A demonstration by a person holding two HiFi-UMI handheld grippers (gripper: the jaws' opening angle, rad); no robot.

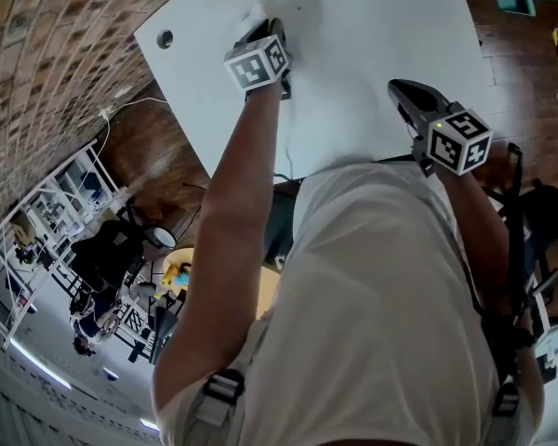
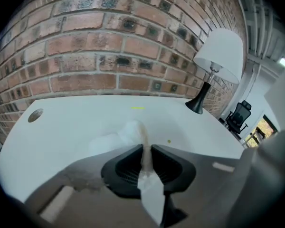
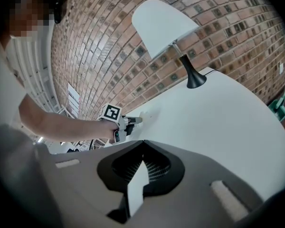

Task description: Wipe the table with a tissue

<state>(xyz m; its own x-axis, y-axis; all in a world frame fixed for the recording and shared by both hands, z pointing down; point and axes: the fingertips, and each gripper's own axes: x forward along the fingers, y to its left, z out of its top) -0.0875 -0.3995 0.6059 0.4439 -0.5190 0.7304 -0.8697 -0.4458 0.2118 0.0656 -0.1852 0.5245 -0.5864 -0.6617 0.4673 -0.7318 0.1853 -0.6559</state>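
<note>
A crumpled white tissue lies bunched on the white table, its tail trailing back between the jaws. My left gripper is shut on it. From the head view the left gripper reaches far across the table, with the tissue at its tip. My right gripper hovers over the near edge, shut and holding nothing. In the right gripper view the right gripper points toward the left gripper and the tissue.
A black-stemmed lamp with a white shade stands at the table's far right by the brick wall; the lamp also shows ahead of the right gripper. A round cable hole sits at the far left corner. A short yellow mark lies beyond the tissue.
</note>
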